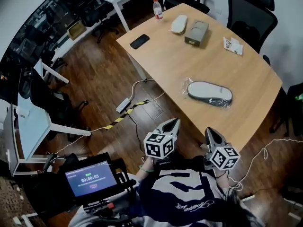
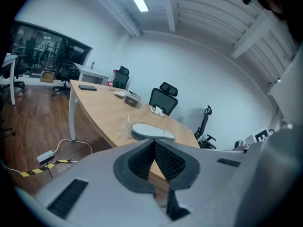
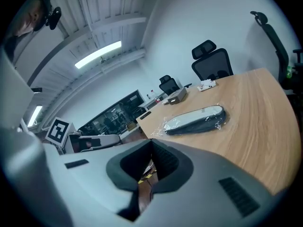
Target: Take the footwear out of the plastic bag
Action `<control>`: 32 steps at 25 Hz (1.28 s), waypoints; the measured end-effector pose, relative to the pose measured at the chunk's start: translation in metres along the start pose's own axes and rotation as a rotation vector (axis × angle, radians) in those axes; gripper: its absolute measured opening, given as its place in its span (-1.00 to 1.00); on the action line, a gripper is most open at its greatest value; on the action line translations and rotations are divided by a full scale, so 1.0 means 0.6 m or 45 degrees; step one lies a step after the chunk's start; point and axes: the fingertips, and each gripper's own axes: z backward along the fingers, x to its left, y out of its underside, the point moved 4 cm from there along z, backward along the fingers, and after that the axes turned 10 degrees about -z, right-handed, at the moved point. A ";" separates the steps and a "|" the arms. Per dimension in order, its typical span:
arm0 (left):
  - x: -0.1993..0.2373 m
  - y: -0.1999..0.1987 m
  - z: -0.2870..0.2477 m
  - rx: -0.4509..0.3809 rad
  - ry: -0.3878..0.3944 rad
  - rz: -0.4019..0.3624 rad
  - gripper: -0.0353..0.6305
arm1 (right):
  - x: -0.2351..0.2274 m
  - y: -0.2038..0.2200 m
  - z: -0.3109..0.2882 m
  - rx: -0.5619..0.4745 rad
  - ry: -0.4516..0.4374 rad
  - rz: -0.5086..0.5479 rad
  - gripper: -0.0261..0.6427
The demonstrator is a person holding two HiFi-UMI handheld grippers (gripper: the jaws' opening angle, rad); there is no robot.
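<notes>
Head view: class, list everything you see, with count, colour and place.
Curved wooden table: one, light brown, centre.
Slipper in clear plastic bag: one, grey and white, table's near end.
Flat phone: one, black, table's left edge.
Plastic bottle: one, clear, red label, far corner.
Rectangular box: one, grey, far end.
Oval flat object: one, cream, left of box.
Small packet: one, white, right edge.
Office chairs: at least two, black, beyond table.
Power strip: one, white, floor.
Left gripper: one, grey, shut, empty, bottom centre.
Right gripper: one, grey, shut, empty, beside it.
</notes>
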 end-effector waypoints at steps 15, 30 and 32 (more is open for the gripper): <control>0.059 -0.022 -0.141 0.129 -0.033 0.039 -0.89 | -0.140 -0.091 0.018 -0.108 0.060 -0.272 -0.93; 0.106 -0.035 -0.252 0.317 -0.208 -0.030 -0.89 | -0.228 -0.115 -0.030 0.040 0.011 -0.251 -0.83; 0.103 -0.033 -0.262 0.351 -0.200 -0.048 -0.89 | -0.237 -0.115 -0.026 0.035 0.029 -0.262 -0.83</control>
